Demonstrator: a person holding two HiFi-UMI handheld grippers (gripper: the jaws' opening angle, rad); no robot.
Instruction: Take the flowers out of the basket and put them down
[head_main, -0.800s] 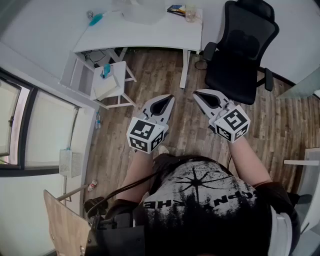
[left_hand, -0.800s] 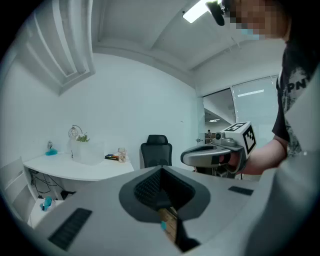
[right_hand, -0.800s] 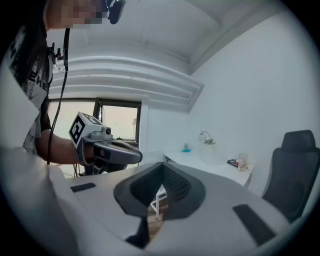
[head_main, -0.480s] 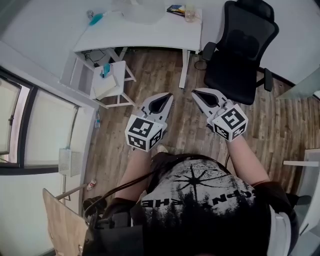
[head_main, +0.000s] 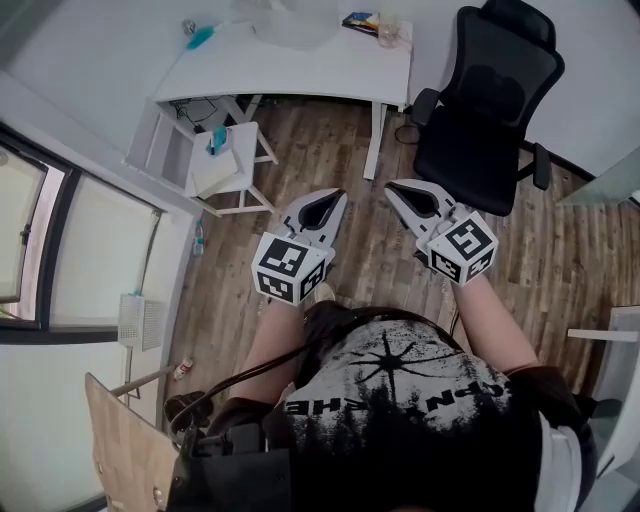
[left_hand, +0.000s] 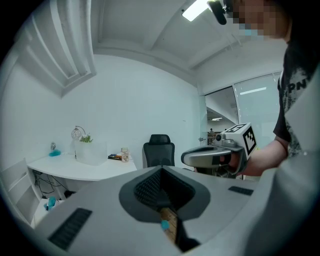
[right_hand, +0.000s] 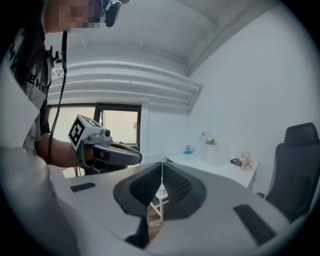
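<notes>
No brand or label reads clearly: the white lettering on the person's black shirt (head_main: 400, 395) is too distorted to make out, and the cubes on the tongs bear only black-and-white square markers. The flowers (left_hand: 86, 138) show as a small green sprig standing up out of the top of a pale, translucent basket (left_hand: 92, 151). The basket sits on the white worktop (head_main: 330, 65) at the top of the head view. The flowers are too small to tell their long axis. The left tongs (head_main: 333, 200) and right tongs (head_main: 400, 192) are held side by side over the wood floor (head_main: 330, 150) at frame centre, well apart from the basket. Both are pressed together with nothing between them, tips toward the worktop.
</notes>
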